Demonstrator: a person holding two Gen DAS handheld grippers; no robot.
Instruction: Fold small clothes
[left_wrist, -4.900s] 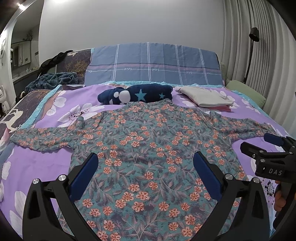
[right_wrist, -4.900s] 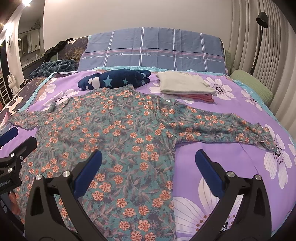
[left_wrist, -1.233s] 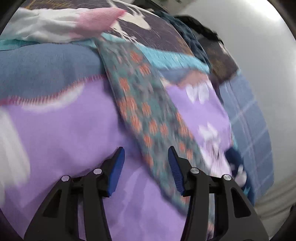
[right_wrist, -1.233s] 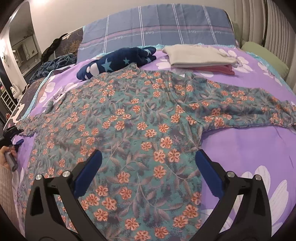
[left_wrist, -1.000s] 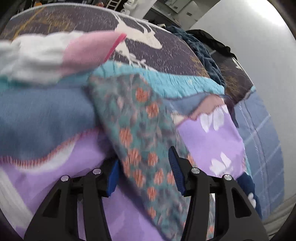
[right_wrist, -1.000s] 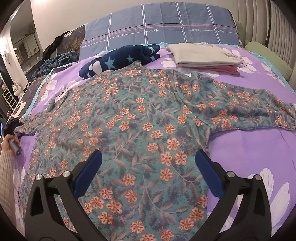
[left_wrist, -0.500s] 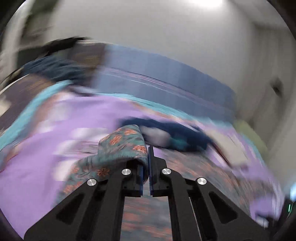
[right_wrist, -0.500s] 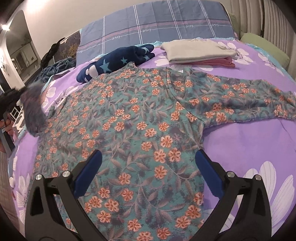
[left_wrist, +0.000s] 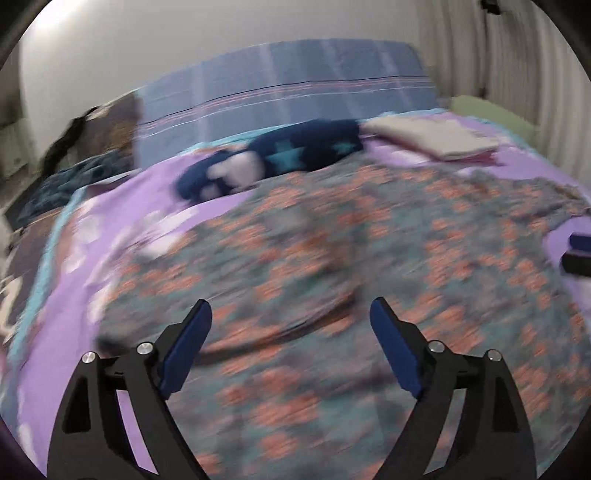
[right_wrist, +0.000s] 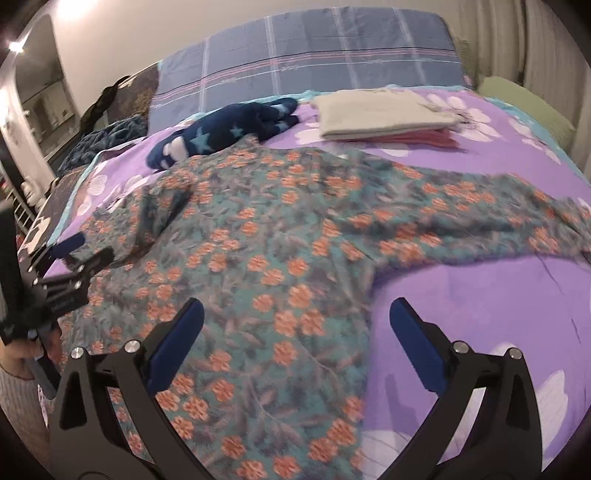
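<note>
Now left tool (left_wrist: 290, 328) gapes, opening above floral top (right_wrist: 266, 266).

A bed (right_wrist: 517, 295) fills the room's middle, spread with a purple sheet printed with large white flowers. At its head stands a blue plaid headboard cover (right_wrist: 314, 55) against a plain pale wall (right_wrist: 184, 22). Ribbed light curtains (right_wrist: 535, 44) hang along the right side. A green cushion (right_wrist: 524, 103) lies beside them. A bright ceiling lamp (right_wrist: 14, 46) glows at upper left, above a dim side area with shelves (right_wrist: 22, 199).
</note>
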